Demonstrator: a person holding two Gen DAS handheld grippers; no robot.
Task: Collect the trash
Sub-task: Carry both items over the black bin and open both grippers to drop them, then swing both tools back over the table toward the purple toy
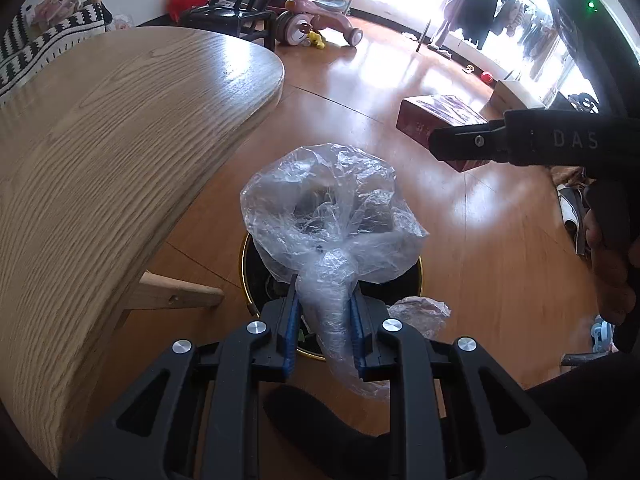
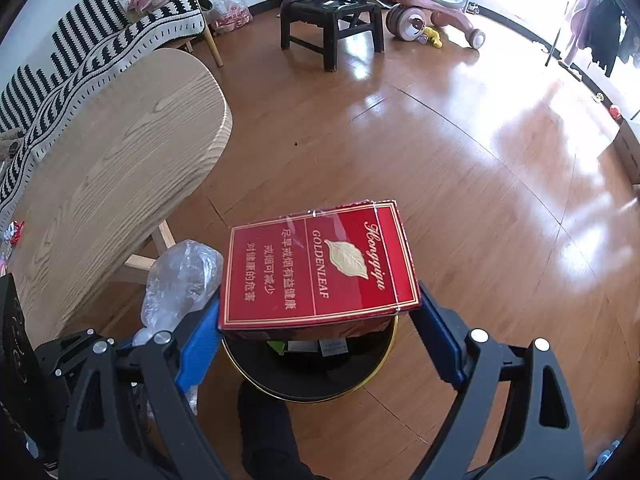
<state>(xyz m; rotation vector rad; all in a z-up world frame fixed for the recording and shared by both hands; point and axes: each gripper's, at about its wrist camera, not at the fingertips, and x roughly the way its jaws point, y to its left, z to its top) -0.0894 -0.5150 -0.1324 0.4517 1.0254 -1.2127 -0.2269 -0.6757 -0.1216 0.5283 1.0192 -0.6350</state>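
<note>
My left gripper [image 1: 325,300] is shut on the twisted neck of a clear plastic bag [image 1: 328,208], held just above a black bin with a gold rim [image 1: 250,308] on the floor. My right gripper [image 2: 318,316] is shut on a red cigarette box [image 2: 320,264], gripped by its two sides and held flat over the same bin [image 2: 360,376]. In the left wrist view the red box [image 1: 432,120] and the right gripper [image 1: 448,144] are up and to the right of the bag. The bag also shows in the right wrist view [image 2: 180,280], left of the box.
A light wooden table [image 1: 100,152] stands left of the bin, its leg [image 1: 176,296] close by. A second crumpled plastic piece [image 1: 420,312] lies right of the bin. A black chair [image 2: 332,20], a pink ride-on toy [image 2: 432,16] and a striped sofa [image 2: 80,52] stand farther back.
</note>
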